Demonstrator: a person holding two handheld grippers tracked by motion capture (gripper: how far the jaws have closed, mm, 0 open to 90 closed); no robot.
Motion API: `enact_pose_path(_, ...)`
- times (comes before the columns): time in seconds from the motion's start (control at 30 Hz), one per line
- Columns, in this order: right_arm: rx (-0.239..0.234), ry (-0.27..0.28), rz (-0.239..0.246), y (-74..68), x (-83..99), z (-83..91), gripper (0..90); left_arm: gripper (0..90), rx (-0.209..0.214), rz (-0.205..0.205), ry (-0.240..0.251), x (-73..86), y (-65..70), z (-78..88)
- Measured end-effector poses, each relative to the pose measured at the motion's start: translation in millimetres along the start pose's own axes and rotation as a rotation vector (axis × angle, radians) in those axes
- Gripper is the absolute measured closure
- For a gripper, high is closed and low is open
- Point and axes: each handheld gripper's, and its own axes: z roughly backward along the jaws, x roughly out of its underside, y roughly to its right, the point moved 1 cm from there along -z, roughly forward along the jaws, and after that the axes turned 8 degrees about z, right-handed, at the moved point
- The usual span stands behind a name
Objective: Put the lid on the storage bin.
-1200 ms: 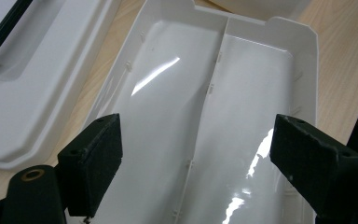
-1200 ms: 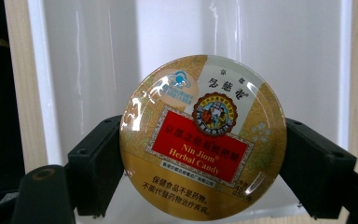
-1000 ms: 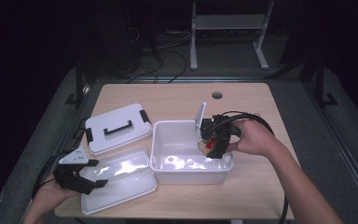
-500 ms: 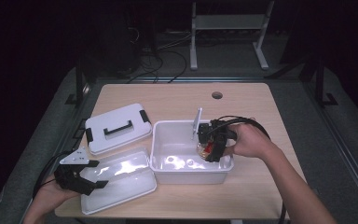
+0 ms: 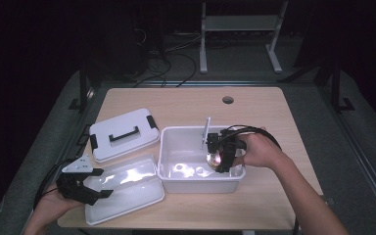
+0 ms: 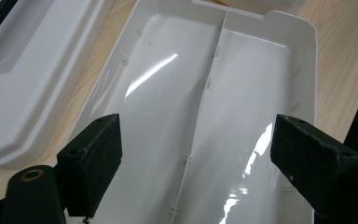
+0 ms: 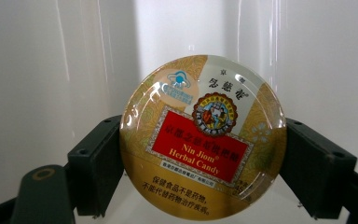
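A: R gripper (image 5: 219, 157) status?

B: Clamped on a round candy tin (image 7: 203, 137). In the right gripper view the tin is held by its rim between both jaws, label facing the cam, gold w/ red panel, "Nin Jiom Herbal Candy" can be read. White plastic walls are seen right behind it.

A: Where's the tin on the surface?

B: Inside the open white bin (image 5: 176, 147), which is set near the front edge of the surface (image 5: 186, 100), approx. centre. In the high view the tin (image 5: 215, 159) is seen at the bin's right side, just inside the right wall, held on edge. Whether it's touching the bin floor can't be told. A thin white divider piece (image 5: 206, 132) is seen standing upright just behind the gripper.

A: L gripper?

B: L gripper (image 5: 95, 188) is held at the front-left corner of the surface, jaws wide apart, nothing between them. It's positioned over the left end of the white tray (image 5: 137, 183), which lies just left of the bin. In the left gripper view the tray (image 6: 182, 98) is seen w/ a ridge down the middle, 2 long compartments, glare on both.

A: Anything else?

B: White lid (image 5: 125, 134) w/ dark handle and dark clips, lying flat behind the tray, towards the left edge; a bit of it is caught in the left gripper view (image 6: 23, 74) too. Round cable hole (image 5: 228, 100) near the back edge, right of centre.
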Motion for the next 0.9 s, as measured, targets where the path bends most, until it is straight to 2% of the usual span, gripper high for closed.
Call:
enact_pose_path(0.4,-0.027,-0.024,-0.042,2.6,0.0,-7.8,19.4,16.1,0.001,0.008,0.0,1.4,-0.9,-0.4)
enact_pose_path(0.57,-0.022,-0.021,-0.049,3.5,-1.4,-8.3,18.7,16.1,0.004,0.007,-0.004,1.7,-0.8,-1.0)
enact_pose_path(0.73,-0.02,0.008,-0.058,4.6,-2.5,-2.0,19.9,16.1,0.005,0.006,-0.005,1.7,-0.4,-0.8)
enact_pose_path(0.9,0.002,0.03,-0.071,1.2,0.6,7.6,20.2,16.1,0.003,0.002,-0.007,1.8,-0.4,-0.8)
